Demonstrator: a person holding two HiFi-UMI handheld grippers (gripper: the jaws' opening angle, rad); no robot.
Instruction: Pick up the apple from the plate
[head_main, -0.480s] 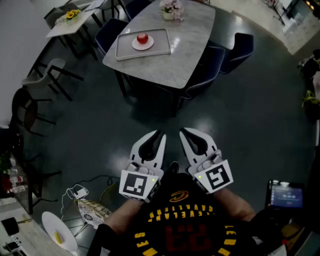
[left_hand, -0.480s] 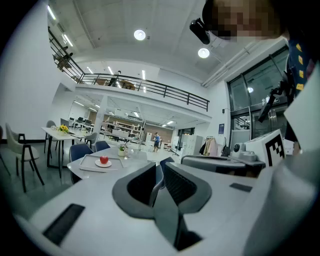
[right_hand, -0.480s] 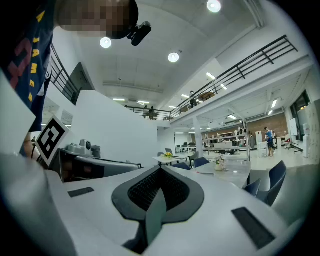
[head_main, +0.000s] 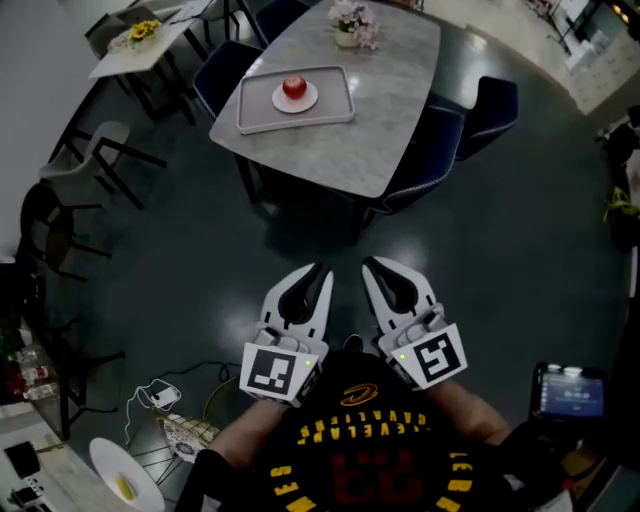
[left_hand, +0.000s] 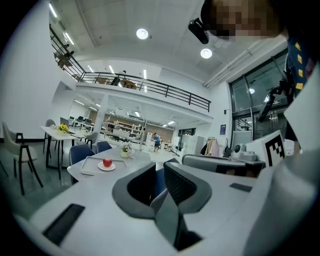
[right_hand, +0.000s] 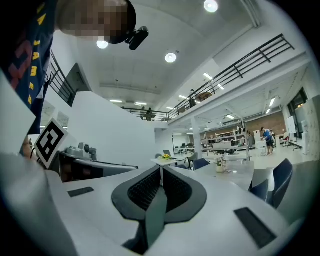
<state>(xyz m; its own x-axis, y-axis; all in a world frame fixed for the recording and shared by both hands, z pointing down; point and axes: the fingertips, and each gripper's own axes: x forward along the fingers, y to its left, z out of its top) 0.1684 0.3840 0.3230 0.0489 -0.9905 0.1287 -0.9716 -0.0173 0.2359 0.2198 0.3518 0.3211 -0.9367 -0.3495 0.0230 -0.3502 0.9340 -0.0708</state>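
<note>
The left tongs and right tongs are held side by side close to the person's body, over the dark floor and well short of the table. In the left gripper view the left tongs stand a narrow gap apart with nothing between them; through the gap a blue chair at the table shows. In the right gripper view the right tongs are pressed together at the tips and hold nothing. Both point roughly toward the table.

A grey tray lies on the table, by its near left edge. On the tray rests a white plate, and the red apple sits upright in the middle of that plate, untouched. Beyond the tray, at the table's far edge, stands a small pot of pale flowers. Dark blue chairs are pushed in around the table. Left of the table and further off is a smaller white side table with yellow flowers on it.
</note>
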